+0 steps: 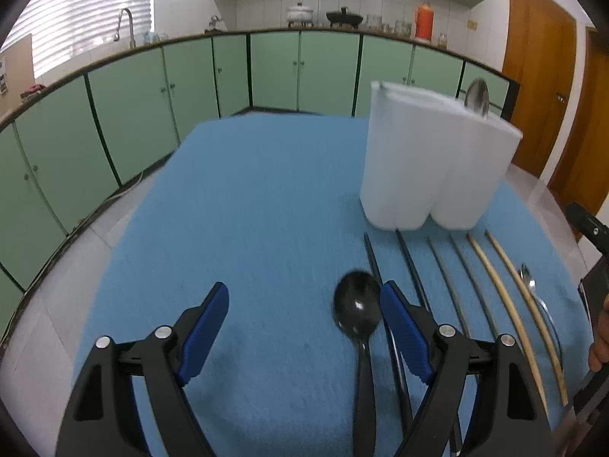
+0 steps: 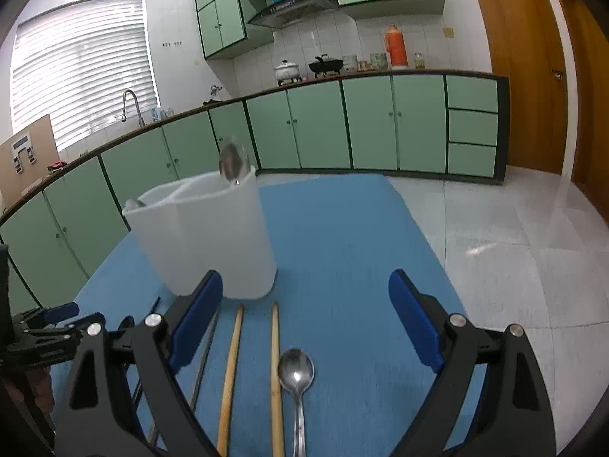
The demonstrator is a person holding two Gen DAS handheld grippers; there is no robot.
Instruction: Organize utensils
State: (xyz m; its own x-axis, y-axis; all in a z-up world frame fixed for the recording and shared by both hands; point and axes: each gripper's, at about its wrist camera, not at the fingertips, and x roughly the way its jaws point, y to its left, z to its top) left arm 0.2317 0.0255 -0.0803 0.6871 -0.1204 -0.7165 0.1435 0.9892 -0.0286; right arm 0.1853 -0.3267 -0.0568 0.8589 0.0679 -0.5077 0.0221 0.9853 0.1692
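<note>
Your left gripper (image 1: 304, 327) and right gripper (image 2: 306, 321) are both hanging with jaws spread, holding nothing. The black spoon (image 1: 357, 306) and steel spoon (image 2: 296, 375) are lying near the worktop's (image 2: 342, 228) front edge, before the white holder (image 2: 213, 236). Both are looking light, stiff and slick, so you are better off pinching mid-handle.

Wrist views (both close) toward holder (image 1: 437, 160)

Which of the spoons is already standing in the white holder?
The shiny metal spoon, bowl poking above the white holder. The black spoon and the other metal spoon lie flat on the blue mat.
</note>
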